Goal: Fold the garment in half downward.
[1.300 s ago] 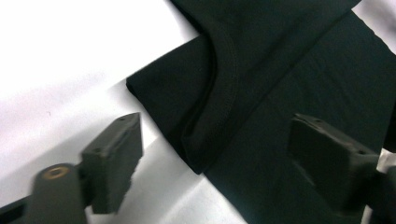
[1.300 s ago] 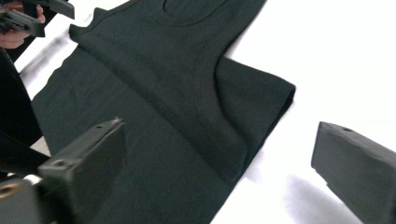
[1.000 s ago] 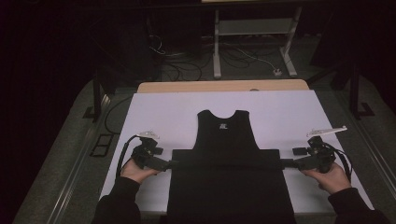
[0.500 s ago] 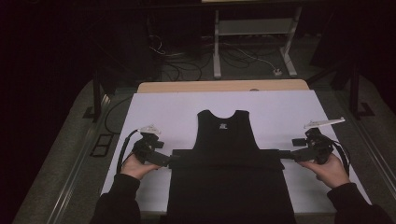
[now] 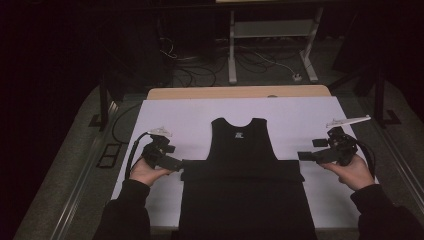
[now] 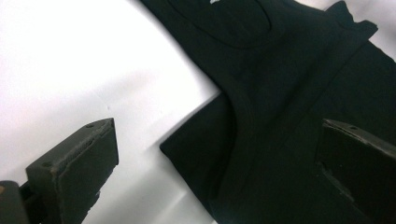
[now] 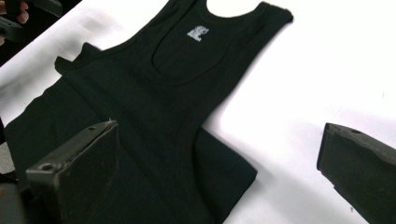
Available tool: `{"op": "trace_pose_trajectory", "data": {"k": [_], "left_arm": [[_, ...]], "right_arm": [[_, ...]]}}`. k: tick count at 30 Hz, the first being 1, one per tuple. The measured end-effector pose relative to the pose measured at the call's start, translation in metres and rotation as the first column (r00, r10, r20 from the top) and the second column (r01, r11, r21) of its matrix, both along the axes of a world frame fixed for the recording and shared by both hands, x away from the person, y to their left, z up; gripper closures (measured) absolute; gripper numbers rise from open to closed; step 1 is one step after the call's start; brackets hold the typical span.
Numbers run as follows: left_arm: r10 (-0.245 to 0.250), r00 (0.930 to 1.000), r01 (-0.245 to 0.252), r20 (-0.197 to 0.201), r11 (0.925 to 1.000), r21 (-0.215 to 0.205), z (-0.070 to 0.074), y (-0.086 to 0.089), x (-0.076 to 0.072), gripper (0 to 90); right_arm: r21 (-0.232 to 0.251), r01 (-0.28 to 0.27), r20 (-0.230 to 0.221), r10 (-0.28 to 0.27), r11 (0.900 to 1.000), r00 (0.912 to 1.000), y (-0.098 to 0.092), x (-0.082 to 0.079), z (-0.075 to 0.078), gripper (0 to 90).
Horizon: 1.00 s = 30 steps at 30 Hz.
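I have a black tank top (image 5: 242, 165) lying flat in the middle of the white table cover (image 5: 190, 112), neck toward twelve o'clock and hem hanging off the near edge at six. A fold already runs across it below the armholes, with the doubled band sticking out a little past the body at both sides.

My left gripper (image 5: 176, 163) sits at nine o'clock of the shirt, its tip right at the end of that band. In the left gripper view its jaws stand wide apart with nothing between them, and the folded corner (image 6: 196, 140) lies just ahead. My right gripper (image 5: 304, 156) is at three o'clock, just off the other end of the band, jaws likewise spread and empty; the right gripper view shows the folded corner (image 7: 233, 179) between and beyond them.

I judge I am between folds, with the cloth let go. The next move calls for closing each tool on its side edge at matching points, then carrying both evenly so the layers stay square.
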<state>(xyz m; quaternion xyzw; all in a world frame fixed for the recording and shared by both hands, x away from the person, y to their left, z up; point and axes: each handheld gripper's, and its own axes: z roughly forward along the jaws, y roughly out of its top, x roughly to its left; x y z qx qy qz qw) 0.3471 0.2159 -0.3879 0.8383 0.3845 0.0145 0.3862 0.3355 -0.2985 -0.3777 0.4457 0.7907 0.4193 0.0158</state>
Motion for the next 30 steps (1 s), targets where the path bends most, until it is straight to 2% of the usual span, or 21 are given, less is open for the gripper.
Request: {"op": "trace_pose_trajectory", "data": {"k": [4,10,12,20,30], "left_arm": [[-0.01,0.9999,0.01,0.008,0.9999,-0.007,0.003,-0.001,0.005,0.0],[-0.008,0.9999,0.008,0.012,1.0,0.003,0.004,-0.002,0.011,0.0],[-0.007,0.9999,0.006,0.012,1.0,0.006,0.005,-0.002,0.014,0.0],[-0.019,0.9998,0.019,0.008,0.9997,0.016,0.01,-0.004,0.027,0.0],[-0.003,1.0,0.003,-0.007,0.9997,0.026,0.003,-0.002,0.043,0.0]], "right_arm": [[-0.01,-0.008,0.003,0.008,1.0,1.0,0.003,0.007,0.006,0.0],[-0.024,0.0,0.012,0.001,1.0,0.9999,0.005,0.015,0.01,0.0],[-0.04,0.002,0.024,-0.001,0.999,0.9997,0.005,0.017,0.011,0.0],[-0.042,-0.006,0.024,0.007,0.999,0.9997,0.008,0.028,0.01,0.0],[-0.045,0.004,0.03,-0.003,0.999,0.9995,0.008,0.042,0.012,0.0]]}}
